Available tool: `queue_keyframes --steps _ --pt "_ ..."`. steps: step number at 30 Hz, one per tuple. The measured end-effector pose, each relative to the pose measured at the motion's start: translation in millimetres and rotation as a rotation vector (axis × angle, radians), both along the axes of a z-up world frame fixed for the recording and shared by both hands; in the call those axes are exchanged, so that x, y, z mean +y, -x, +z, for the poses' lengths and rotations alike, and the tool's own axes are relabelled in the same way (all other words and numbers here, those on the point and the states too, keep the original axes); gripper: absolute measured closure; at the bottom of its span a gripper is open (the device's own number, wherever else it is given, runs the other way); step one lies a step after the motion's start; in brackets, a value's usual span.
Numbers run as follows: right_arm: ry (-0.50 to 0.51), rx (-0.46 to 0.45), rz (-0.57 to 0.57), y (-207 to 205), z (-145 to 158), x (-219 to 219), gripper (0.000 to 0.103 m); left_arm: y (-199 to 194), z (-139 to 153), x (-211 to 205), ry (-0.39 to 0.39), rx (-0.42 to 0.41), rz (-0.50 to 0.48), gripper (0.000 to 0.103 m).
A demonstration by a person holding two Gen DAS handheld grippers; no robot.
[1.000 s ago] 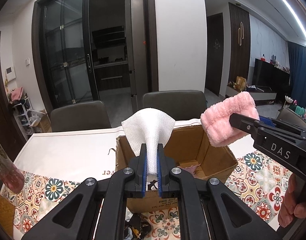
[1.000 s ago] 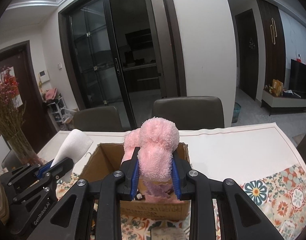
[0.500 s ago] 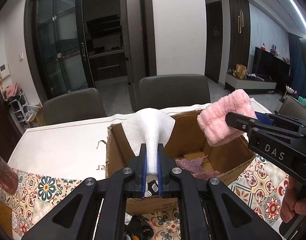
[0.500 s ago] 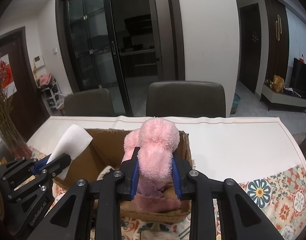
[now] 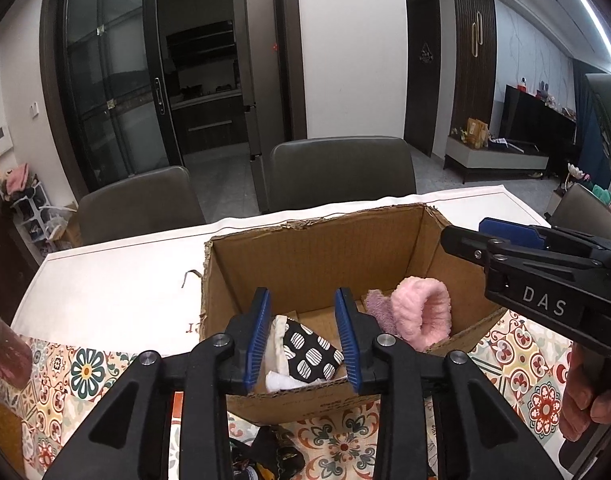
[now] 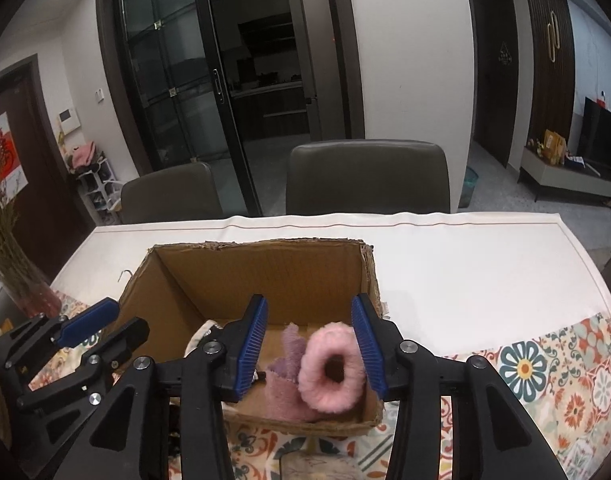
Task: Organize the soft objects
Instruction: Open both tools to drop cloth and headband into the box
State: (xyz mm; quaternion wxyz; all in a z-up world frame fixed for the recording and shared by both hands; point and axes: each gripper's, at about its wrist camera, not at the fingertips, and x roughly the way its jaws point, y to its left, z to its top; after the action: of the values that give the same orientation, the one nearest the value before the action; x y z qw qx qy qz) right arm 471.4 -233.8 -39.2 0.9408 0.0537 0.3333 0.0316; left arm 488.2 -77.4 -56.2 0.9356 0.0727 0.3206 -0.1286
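An open cardboard box (image 5: 305,252) (image 6: 265,272) stands on the table. Inside lie a fluffy pink ring (image 5: 423,316) (image 6: 331,372), a purple fuzzy piece (image 5: 375,308) (image 6: 287,354), a black-and-white spotted cloth (image 5: 309,348) and a white cloth (image 5: 279,380). My left gripper (image 5: 303,340) is open and empty over the box's near left part. My right gripper (image 6: 311,350) is open and empty above the pink ring. Each gripper also shows in the other's view: the right one (image 5: 505,240) and the left one (image 6: 101,328).
A patterned tile runner (image 5: 81,372) (image 6: 565,376) covers the near table; the far part is white (image 6: 465,264). Two dark chairs (image 5: 337,172) (image 6: 169,196) stand behind. A vase with dried stems (image 6: 21,280) is at the left. A dark object (image 5: 265,456) lies before the box.
Both grippers opened. The white cloth dropped from the left one and the pink ring from the right one; both now lie in the box. Both grippers moved closer over the box.
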Motion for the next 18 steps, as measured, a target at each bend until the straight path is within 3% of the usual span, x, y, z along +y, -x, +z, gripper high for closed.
queue_keyframes --steps 18 --pt "-0.007 -0.051 0.018 46.9 26.0 14.3 0.058 57.6 31.5 24.1 0.002 -0.068 0.063 0.065"
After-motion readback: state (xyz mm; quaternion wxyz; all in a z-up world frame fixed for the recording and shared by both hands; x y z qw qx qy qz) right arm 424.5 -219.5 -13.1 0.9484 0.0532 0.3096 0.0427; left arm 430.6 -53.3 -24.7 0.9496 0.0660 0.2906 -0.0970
